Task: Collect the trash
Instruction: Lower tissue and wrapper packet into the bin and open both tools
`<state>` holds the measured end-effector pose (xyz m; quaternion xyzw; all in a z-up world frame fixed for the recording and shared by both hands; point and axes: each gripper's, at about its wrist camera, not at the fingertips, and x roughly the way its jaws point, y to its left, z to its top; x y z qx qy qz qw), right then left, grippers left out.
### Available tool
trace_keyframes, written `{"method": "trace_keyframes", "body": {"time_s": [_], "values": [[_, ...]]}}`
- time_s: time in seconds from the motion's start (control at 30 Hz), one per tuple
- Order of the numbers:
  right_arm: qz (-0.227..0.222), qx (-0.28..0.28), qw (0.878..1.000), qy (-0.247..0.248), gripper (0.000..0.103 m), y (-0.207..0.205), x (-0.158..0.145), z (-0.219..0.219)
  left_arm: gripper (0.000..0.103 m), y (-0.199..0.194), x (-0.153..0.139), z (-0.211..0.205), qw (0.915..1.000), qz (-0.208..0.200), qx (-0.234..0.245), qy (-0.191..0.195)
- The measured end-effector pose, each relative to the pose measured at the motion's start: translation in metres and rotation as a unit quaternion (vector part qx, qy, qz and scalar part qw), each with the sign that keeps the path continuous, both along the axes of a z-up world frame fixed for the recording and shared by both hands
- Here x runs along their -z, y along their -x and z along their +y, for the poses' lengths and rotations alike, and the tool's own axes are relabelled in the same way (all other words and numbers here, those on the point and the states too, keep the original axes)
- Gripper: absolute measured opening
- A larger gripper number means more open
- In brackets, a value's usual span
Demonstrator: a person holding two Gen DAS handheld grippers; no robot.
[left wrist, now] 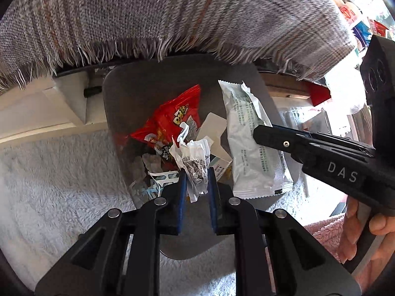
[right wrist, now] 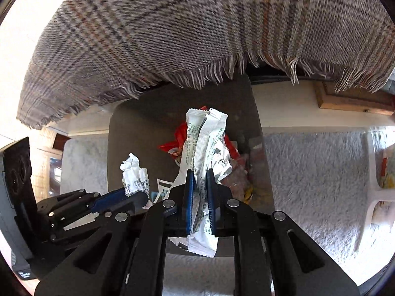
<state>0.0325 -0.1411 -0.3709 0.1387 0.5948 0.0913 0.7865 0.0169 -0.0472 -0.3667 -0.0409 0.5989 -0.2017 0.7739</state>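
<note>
Bin (left wrist: pixel 138 93) bottom mostly buried under trash, hard to sort out: one red snack bag (left wrist: pixel 172 120), one white card piece (left wrist: pixel 213 128), some blue-white scraps low left, blurred. In the right wrist view the red bag (right wrist: pixel 176 143) is largely hidden behind the wrapper. Bin's far rim tucked under one fringed plaid blanket (left wrist: pixel 172 17); near rim cut off by the gripper bodies.

Two grippers, both over the bin. Left gripper (left wrist: pixel 196 180) fingers clamped on one crumpled printed paper (left wrist: pixel 195 162); paper also seen from the right camera (right wrist: pixel 134 175). Right gripper (right wrist: pixel 200 185) fingers pinch one long white wrapper (right wrist: pixel 205 135), hanging over the bin opening (left wrist: pixel 249 143). Right gripper body (left wrist: pixel 321 155) with a hand (left wrist: pixel 365 234) partly cut off at the frame edge. White fluffy rug (left wrist: pixel 61 172) around the bin. Shelf clutter top right unreadable.
</note>
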Motion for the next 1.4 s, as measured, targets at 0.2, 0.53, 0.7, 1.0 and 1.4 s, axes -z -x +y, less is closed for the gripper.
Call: {"method": "trace_keyframes", "body": {"time_s": [0.2, 0.53, 0.7, 1.0, 1.4], "values": [[0.003, 0.018, 1.000, -0.009, 0.020, -0.002, 0.000, -0.011, 0.020, 0.001, 0.003, -0.010, 0.9999, -0.004, 0.013, -0.009], [-0.030, 0.048, 0.998, -0.017, 0.054, 0.008, -0.023, -0.034, 0.059, 0.016, -0.025, -0.001, 0.9988, -0.045, 0.005, -0.021], [-0.061, 0.088, 0.994, 0.002, 0.099, 0.023, -0.045, -0.054, 0.087, 0.031, -0.049, 0.016, 0.9974, -0.066, -0.012, -0.025], [-0.134, 0.071, 0.988, 0.012, 0.100, 0.027, -0.140, -0.051, 0.095, 0.025, -0.133, 0.036, 0.9923, -0.119, -0.036, -0.007], [-0.194, 0.052, 0.980, -0.006, 0.100, -0.083, -0.233, -0.042, 0.095, -0.078, -0.230, 0.065, 0.9786, -0.187, -0.077, -0.037]]}}
